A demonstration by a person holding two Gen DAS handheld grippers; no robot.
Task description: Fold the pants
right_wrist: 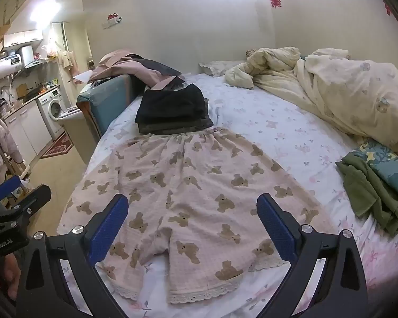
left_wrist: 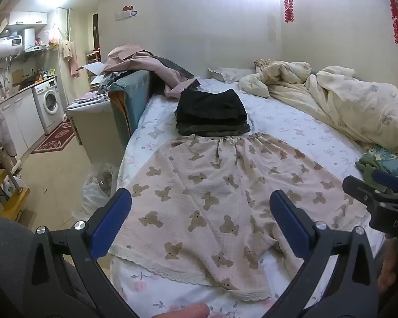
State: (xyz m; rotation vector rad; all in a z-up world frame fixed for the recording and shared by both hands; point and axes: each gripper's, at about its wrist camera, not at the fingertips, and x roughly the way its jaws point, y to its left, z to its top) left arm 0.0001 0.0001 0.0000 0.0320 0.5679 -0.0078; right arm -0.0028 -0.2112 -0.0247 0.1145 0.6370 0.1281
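Observation:
Pink pants with a brown teddy-bear print (left_wrist: 212, 198) lie spread flat on the bed, waistband far, lace-trimmed leg hems near me; they also show in the right wrist view (right_wrist: 188, 193). My left gripper (left_wrist: 200, 201) is open and empty, held above the near part of the left leg. My right gripper (right_wrist: 192, 209) is open and empty, above the crotch and right leg. Each gripper shows at the edge of the other's view: the right one (left_wrist: 379, 185) and the left one (right_wrist: 16, 193).
A stack of folded dark clothes (left_wrist: 212, 114) sits just beyond the waistband. A rumpled cream duvet (left_wrist: 345, 100) fills the bed's right side. Green and blue folded cloth (right_wrist: 374, 182) lies at the right. The bed's left edge (left_wrist: 135, 143) drops to the floor, with a plastic bag (left_wrist: 98, 193) below.

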